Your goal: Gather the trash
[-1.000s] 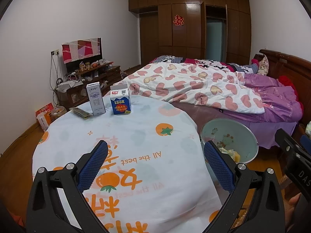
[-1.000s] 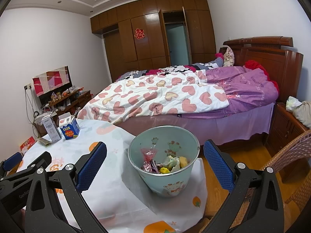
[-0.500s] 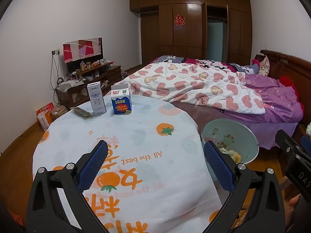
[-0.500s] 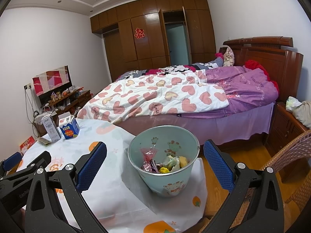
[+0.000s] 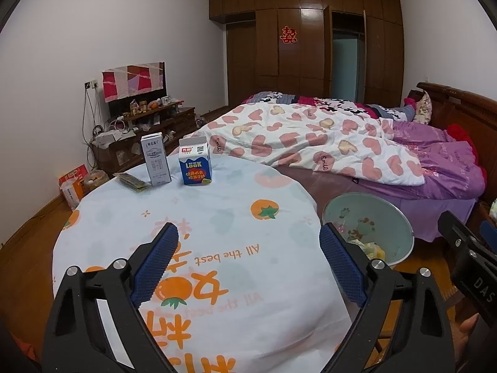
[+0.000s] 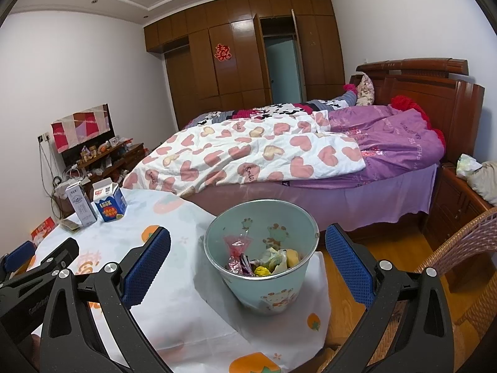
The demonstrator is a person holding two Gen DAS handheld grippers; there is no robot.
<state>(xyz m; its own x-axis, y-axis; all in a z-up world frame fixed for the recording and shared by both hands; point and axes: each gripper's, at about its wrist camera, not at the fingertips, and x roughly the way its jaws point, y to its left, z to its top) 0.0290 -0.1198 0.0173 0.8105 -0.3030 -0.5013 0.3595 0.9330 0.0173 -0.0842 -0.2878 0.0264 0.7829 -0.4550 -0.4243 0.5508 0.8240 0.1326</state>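
Observation:
A round table with an orange-print cloth holds a blue carton, a tall grey-white carton and a flat dark green wrapper at its far side. A pale green bucket with wrappers inside stands to the right of the table; it also shows in the left wrist view. My left gripper is open and empty above the near part of the table. My right gripper is open and empty, just in front of the bucket. The cartons show far left in the right wrist view.
A bed with a heart-print quilt lies behind the table and bucket. A low wooden TV cabinet stands against the left wall. A wicker chair is at the right. Dark wardrobes line the far wall.
The left wrist view has shifted very slightly; the cartons and bucket sit almost where they were. Both grippers stay open and empty.

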